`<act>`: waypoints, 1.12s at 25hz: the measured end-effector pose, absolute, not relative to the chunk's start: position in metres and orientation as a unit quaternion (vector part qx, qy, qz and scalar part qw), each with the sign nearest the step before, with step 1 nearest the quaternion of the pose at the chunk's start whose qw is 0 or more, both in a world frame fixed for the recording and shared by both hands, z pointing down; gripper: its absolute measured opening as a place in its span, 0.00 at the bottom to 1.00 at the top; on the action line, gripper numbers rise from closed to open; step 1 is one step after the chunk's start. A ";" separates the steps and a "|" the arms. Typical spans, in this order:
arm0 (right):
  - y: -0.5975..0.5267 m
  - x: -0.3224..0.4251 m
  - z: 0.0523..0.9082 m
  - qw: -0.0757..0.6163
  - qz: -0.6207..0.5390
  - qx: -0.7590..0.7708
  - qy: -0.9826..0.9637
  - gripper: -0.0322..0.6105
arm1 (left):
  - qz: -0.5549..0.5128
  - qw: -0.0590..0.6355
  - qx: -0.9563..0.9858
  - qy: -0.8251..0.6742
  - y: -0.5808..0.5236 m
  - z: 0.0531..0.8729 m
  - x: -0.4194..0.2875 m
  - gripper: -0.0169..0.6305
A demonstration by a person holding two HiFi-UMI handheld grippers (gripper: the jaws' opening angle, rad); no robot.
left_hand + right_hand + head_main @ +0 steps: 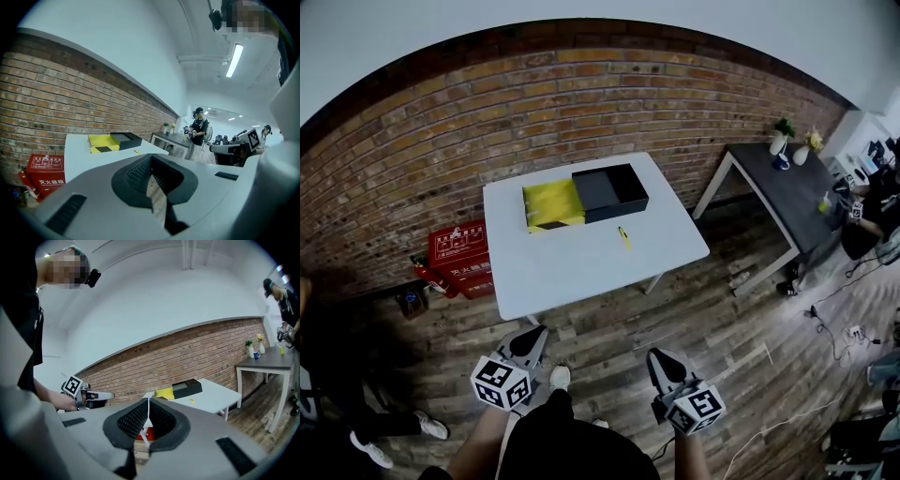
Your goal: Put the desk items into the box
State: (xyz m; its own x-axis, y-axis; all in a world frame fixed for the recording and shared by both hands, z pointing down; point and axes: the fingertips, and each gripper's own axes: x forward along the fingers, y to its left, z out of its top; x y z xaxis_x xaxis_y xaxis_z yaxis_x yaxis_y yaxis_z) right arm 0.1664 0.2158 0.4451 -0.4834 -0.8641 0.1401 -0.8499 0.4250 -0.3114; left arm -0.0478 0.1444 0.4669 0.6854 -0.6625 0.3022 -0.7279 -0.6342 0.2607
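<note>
The person is standing well back from the white table (572,267), holding both tools low over the wooden floor. The left claw (530,337) is showing its tips pressed together with nothing between them, and the right claw (664,361) is likewise pressed together and carrying nothing.

On the far part of the table the box (551,204) is lying open, its yellow inside showing, with a black cover (609,192) touching its right side. A small yellow item (624,238), too small to identify, is lying on the bare tabletop just near of the cover and apart from it.

By the look of it, the task is only starting. That item is waiting outside the box, and the yellow inside is looking bare, so approaching, picking up and placing all seem left to do.
</note>
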 end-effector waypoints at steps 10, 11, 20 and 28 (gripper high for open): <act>0.129 0.139 0.442 -0.009 -0.161 -0.539 0.827 0.09 | 0.083 0.177 0.915 -0.352 0.045 0.462 -0.072 0.05; 0.122 0.135 0.443 -0.013 -0.160 -0.541 0.825 0.09 | 0.083 0.179 0.916 -0.349 0.037 0.464 -0.076 0.05; 0.067 0.108 0.439 0.006 -0.170 -0.552 0.816 0.09 | 0.083 0.187 0.920 -0.335 -0.017 0.470 -0.101 0.05; 0.030 0.108 0.451 0.010 -0.193 -0.545 0.816 0.09 | 0.083 0.201 0.914 -0.342 -0.039 0.480 -0.101 0.05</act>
